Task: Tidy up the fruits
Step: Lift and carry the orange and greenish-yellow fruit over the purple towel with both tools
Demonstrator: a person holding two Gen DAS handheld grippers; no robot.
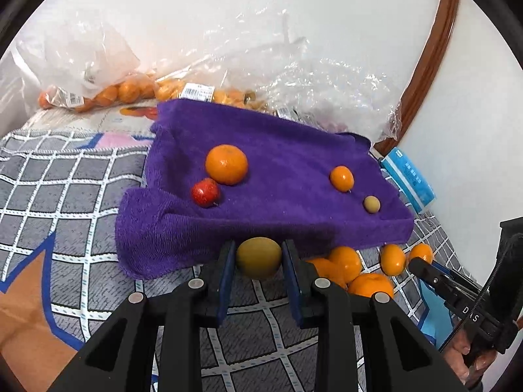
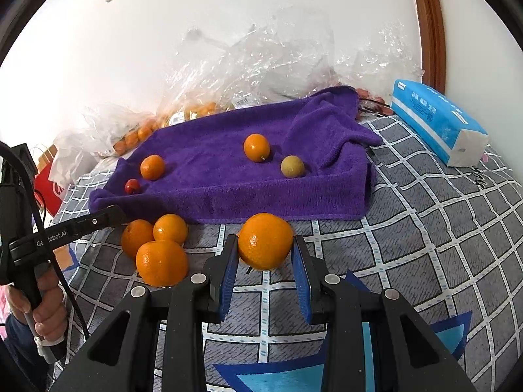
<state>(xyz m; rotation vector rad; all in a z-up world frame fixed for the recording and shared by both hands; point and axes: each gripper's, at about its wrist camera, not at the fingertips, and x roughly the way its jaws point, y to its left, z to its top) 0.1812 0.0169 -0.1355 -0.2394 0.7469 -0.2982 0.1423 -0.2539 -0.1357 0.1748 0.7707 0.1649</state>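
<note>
Left gripper [image 1: 259,258] clamps one yellow fruit [image 1: 259,256]; right gripper [image 2: 265,254] clamps one orange [image 2: 265,241]. Towel [image 2: 228,192] carries four fruits; three oranges [image 2: 161,263] lie loose.

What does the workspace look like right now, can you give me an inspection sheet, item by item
Surface: grey checked cover, purple towel spread on it.
Job's things: four fruits on the towel, including a red fruit; loose oranges in front of it.
Clutter: plastic bags of fruit, blue tissue pack.
Grippers: left claw shut on a yellow-green fruit; right claw shut on an orange.
Cables: black cable by the left hand.
Surroundings: white wall, wooden frame.
</note>
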